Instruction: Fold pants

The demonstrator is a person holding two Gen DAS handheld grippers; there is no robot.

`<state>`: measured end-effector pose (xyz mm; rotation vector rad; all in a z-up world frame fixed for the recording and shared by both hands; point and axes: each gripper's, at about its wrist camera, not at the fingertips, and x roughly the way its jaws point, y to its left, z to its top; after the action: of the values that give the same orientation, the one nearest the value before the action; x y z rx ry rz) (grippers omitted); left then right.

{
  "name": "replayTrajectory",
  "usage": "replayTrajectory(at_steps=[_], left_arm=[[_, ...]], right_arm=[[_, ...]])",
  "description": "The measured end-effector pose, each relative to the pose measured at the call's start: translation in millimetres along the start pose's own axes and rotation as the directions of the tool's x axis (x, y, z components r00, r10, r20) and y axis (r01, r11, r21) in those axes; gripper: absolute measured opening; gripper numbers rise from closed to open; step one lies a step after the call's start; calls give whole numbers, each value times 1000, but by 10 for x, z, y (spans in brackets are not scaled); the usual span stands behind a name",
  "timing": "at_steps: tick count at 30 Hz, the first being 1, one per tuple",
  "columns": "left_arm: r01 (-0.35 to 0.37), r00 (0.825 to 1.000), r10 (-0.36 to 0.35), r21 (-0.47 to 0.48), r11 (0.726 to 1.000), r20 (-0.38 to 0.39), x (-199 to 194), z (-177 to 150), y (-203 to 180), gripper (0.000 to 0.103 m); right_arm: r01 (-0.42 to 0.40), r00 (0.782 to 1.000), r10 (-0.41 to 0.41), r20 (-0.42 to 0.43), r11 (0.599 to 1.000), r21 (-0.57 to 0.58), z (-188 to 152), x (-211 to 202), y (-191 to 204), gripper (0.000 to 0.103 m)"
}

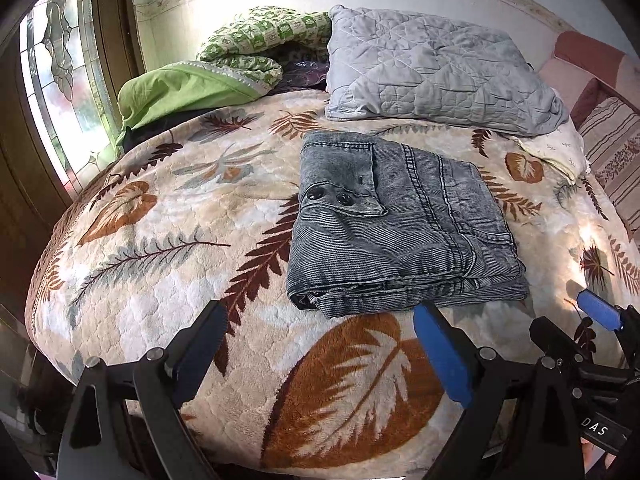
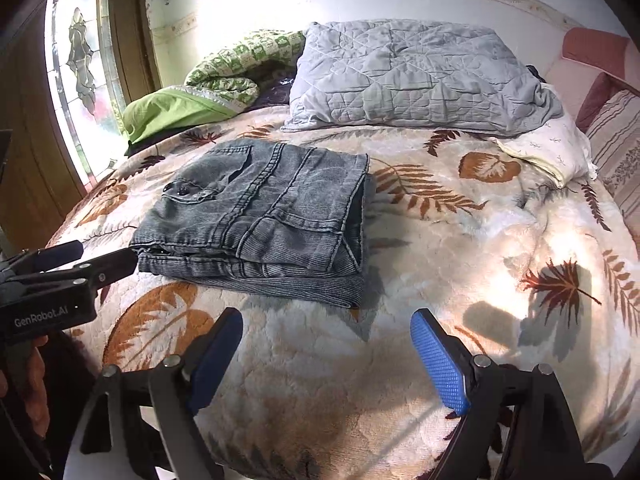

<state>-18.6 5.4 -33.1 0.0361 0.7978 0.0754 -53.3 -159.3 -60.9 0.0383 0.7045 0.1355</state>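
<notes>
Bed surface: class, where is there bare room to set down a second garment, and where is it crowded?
Free: the leaf-print blanket right of the folded pants, and the near strip before them. Crowded: the far edge, with the grey quilted pillow, green bedding and white cloth.

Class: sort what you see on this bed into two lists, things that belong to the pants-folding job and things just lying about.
Job: folded grey pants; left gripper; right gripper.
Lying about: grey quilted pillow; green bedding; leaf-print blanket; striped cushion.
</notes>
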Motion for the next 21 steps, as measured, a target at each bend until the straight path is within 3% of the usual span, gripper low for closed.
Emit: replayTrajectory(at_steps=[7,21], left_arm=[[0,1000,0,1,1000,14,-76,48,9,94],[6,1000,-6,-21,1000,11,-114,172,97,94]], right_arm=[[31,999,-30,32,999,-24,94,-95,40,88],[44,998,-49,-27,986,-161,343,-122,313,88]])
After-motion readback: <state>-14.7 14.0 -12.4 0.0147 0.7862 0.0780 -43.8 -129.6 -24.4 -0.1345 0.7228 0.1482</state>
